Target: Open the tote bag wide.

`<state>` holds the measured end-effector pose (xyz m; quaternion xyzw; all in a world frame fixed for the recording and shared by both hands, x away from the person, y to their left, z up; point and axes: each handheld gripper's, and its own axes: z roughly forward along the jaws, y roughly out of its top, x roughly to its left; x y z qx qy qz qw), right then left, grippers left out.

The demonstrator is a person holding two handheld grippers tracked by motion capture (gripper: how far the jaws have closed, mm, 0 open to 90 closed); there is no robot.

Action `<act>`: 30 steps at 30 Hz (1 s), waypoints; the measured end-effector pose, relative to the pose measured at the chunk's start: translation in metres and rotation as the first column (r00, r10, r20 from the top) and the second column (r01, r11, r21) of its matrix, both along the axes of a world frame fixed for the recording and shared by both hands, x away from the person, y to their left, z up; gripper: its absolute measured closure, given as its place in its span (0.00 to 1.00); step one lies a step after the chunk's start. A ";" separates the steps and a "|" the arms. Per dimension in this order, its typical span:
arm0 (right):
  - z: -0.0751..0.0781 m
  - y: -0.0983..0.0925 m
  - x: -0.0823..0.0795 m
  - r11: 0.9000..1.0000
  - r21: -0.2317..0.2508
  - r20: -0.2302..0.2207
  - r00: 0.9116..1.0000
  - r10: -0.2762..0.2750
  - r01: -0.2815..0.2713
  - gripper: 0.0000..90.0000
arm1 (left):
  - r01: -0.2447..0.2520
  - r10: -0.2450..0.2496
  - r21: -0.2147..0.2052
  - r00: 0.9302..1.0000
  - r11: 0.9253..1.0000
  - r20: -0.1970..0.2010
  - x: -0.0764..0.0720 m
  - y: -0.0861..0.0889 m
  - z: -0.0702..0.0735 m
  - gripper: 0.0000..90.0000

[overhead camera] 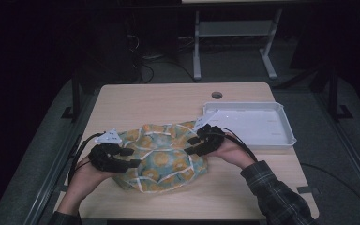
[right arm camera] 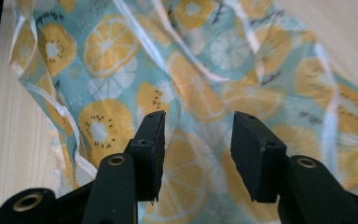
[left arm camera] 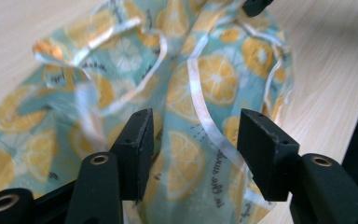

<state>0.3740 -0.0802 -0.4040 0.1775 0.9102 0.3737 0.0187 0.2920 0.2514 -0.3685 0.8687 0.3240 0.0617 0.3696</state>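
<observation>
From the high view we see a crumpled fruit-print cloth (overhead camera: 161,154) lying in the middle of the wooden table (overhead camera: 168,101). The left gripper (overhead camera: 124,157) sits at the cloth's left edge and the right gripper (overhead camera: 196,143) at its right edge. A white tray (overhead camera: 281,124) rests just beside the cloth, on the right.

In the left gripper view we look along the left gripper (left arm camera: 193,135). Its jaws stand apart over the cloth (left arm camera: 182,158), and a white hem strip runs between them.

In the right gripper view the right gripper (right arm camera: 198,135) also has its jaws apart, with the cloth (right arm camera: 121,51) lying loose between them, not pinched.
</observation>
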 end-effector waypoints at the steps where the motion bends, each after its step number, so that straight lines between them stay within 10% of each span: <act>1: -0.001 0.001 0.000 1.000 -0.011 0.006 1.000 0.004 -0.003 0.60 | -0.004 0.004 0.017 1.000 1.000 0.000 0.001 0.002 -0.004 0.49; 10: -0.008 0.003 0.000 0.998 -0.055 0.002 1.000 0.013 -0.013 0.70 | -0.034 0.035 0.049 0.999 0.998 -0.020 0.003 0.013 -0.014 0.48; 22: -0.011 0.003 0.000 0.996 -0.083 -0.017 0.999 0.039 -0.040 0.99 | -0.025 0.027 0.039 0.999 0.999 -0.035 0.003 0.019 -0.015 0.83; 30: -0.005 0.001 -0.003 0.996 -0.069 0.005 0.998 0.057 -0.057 1.00 | -0.034 0.034 -0.018 0.999 0.999 -0.021 -0.001 0.024 -0.006 0.99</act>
